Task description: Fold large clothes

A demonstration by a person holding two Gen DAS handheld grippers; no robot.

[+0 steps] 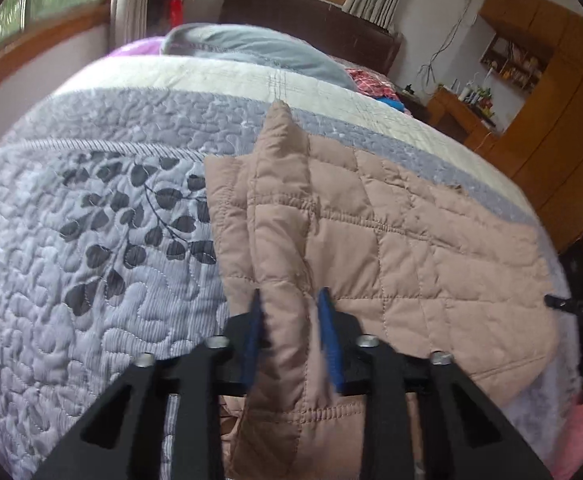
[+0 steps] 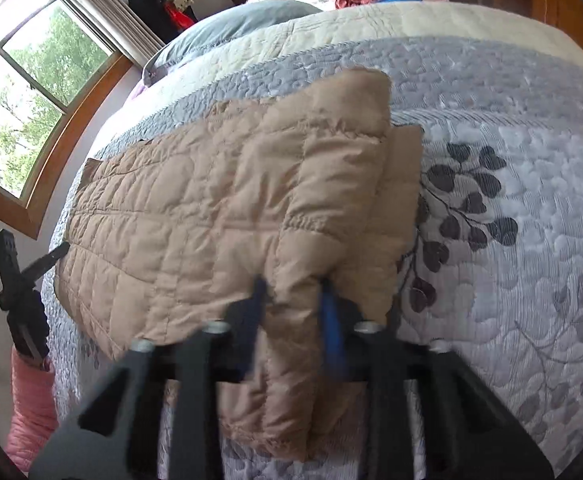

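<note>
- Left gripper (image 1: pixel 290 312) is clamped on a raised ridge of the tan jacket (image 1: pixel 411 240) — blue pads pinching the fabric on both sides.
- Right gripper (image 2: pixel 291 300) has its own bunch of jacket (image 2: pixel 195 220) squeezed between its fingers, a fold draping down past them.
- The jacket lies on the quilt (image 1: pixel 91 240), beside the dark leaf print (image 2: pixel 463 200), near the bed's close edge.
- Far up the bed — a grey pillow (image 1: pixel 247 48).
</note>
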